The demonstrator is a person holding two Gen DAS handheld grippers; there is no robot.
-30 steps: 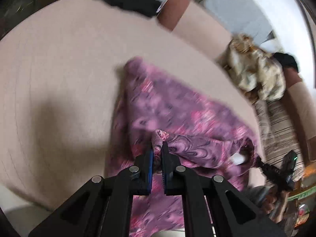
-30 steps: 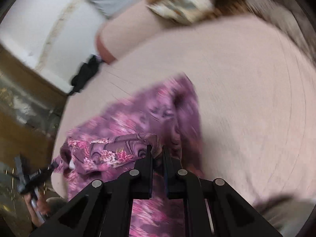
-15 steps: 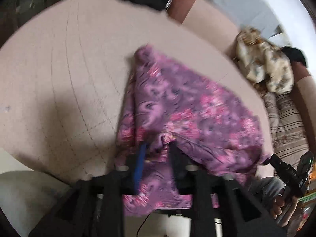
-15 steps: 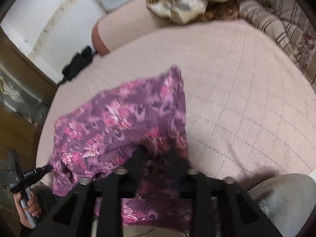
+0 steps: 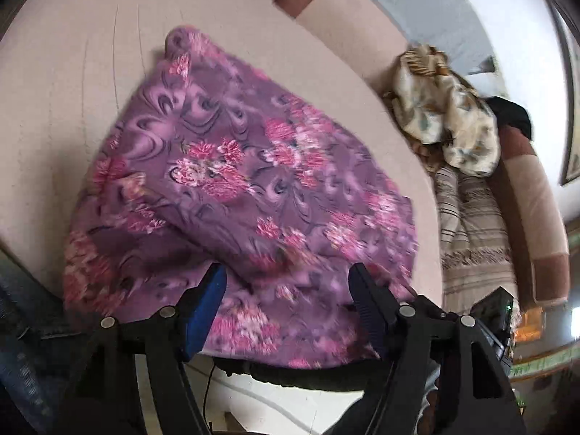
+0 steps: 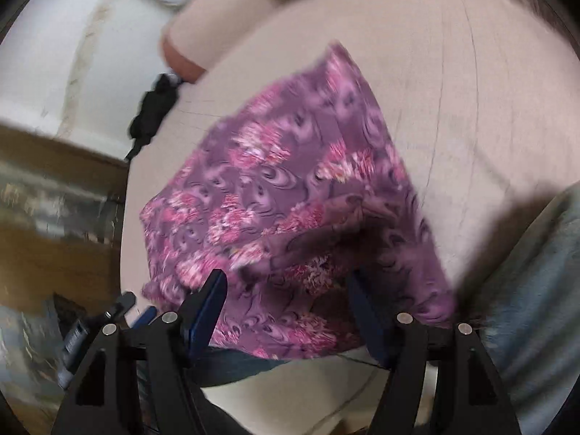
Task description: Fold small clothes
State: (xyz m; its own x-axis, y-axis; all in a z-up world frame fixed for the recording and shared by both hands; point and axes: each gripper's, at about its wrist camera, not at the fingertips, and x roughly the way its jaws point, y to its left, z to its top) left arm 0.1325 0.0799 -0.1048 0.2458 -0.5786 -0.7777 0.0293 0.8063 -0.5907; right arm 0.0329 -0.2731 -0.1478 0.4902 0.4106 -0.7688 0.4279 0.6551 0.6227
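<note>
Left gripper (image 5: 288, 282) black, angular arms, silver screws, blue pad one side, right gripper (image 6: 286, 286) alike, blue jeans (image 6: 543, 290) worn.

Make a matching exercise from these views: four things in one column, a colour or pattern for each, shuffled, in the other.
Things:
1. garment
2. bedspread
3. blanket
4. pad on the left tongs

Colours:
A. plain pale pink
B. blue
C. purple with pink flowers
D. cream with a tan print

Pairs: 1-C, 2-A, 3-D, 4-B
</note>
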